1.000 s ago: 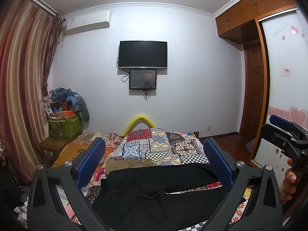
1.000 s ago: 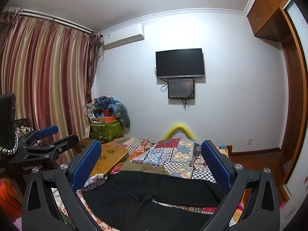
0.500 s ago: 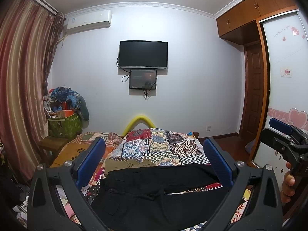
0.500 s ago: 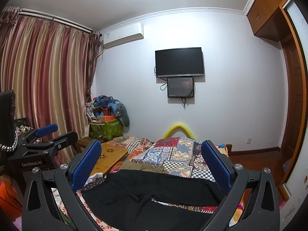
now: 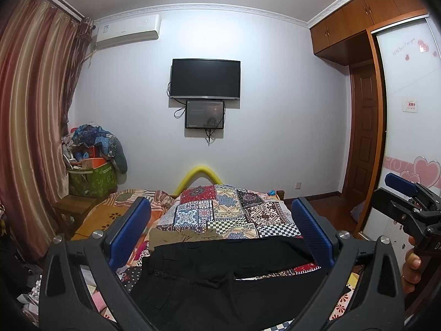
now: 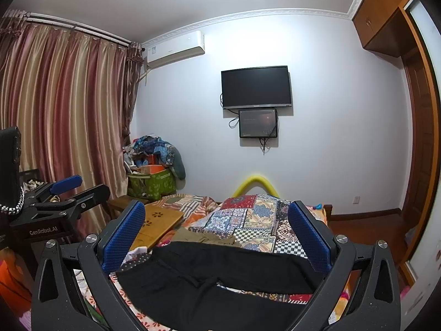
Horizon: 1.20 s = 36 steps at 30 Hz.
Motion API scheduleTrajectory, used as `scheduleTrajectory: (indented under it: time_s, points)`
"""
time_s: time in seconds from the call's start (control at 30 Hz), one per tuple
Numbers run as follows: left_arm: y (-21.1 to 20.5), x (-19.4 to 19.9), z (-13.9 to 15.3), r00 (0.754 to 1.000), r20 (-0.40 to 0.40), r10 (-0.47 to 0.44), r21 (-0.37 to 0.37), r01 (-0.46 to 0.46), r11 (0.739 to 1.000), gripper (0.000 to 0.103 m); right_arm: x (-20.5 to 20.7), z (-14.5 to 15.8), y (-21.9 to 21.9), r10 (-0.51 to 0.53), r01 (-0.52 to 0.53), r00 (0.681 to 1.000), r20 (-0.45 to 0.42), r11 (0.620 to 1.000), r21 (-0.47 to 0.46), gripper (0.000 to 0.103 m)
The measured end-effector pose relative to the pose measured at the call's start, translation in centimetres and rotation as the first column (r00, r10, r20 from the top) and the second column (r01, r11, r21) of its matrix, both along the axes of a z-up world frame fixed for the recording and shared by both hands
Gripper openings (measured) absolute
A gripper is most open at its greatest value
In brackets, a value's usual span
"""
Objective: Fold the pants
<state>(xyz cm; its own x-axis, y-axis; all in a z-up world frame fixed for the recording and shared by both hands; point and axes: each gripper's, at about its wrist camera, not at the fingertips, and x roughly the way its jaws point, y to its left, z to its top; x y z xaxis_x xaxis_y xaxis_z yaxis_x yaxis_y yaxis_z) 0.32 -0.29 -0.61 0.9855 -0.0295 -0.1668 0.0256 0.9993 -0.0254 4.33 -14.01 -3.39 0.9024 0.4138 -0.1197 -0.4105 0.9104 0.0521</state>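
Black pants lie spread across the near end of the bed, legs running to the right; they also show in the right wrist view. My left gripper is open and empty, held above the pants. My right gripper is open and empty, also above them. The right gripper shows at the right edge of the left wrist view. The left gripper shows at the left edge of the right wrist view.
The bed carries a patchwork quilt and an olive garment just beyond the pants. A wooden lap table lies on the bed's left. A green box of clutter stands by the curtain. A wardrobe is on the right.
Almost nothing differs. Both grippers stay open above the pants; the right gripper has dipped slightly in the left wrist view.
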Motion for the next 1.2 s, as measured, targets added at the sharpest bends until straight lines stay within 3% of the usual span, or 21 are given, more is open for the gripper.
scheduleTrajectory:
  time_s: [0.87,1.03,1.2]
  points:
    - [0.6,2.1,-0.3,0.999,-0.037,-0.004,0.001,0.004,1.0,0.103,1.2,-1.2,-0.1,0.016,-0.016,1.0,-0.024,1.0,-0.004,0.103]
    - [1.3,4.4,-1.5,0.997,-0.068,0.024,0.04,-0.021,0.999,0.103,3.2,-3.0,-0.8,0.008,-0.01,0.998,-0.068,0.999,-0.031,0.103]
    - [3.2,8.0,-3.5,0.99,-0.135,0.037,0.02,-0.035,0.999,0.103,6.8,-5.5,-2.6,-0.024,0.017,0.987,-0.158,0.999,-0.047,0.103]
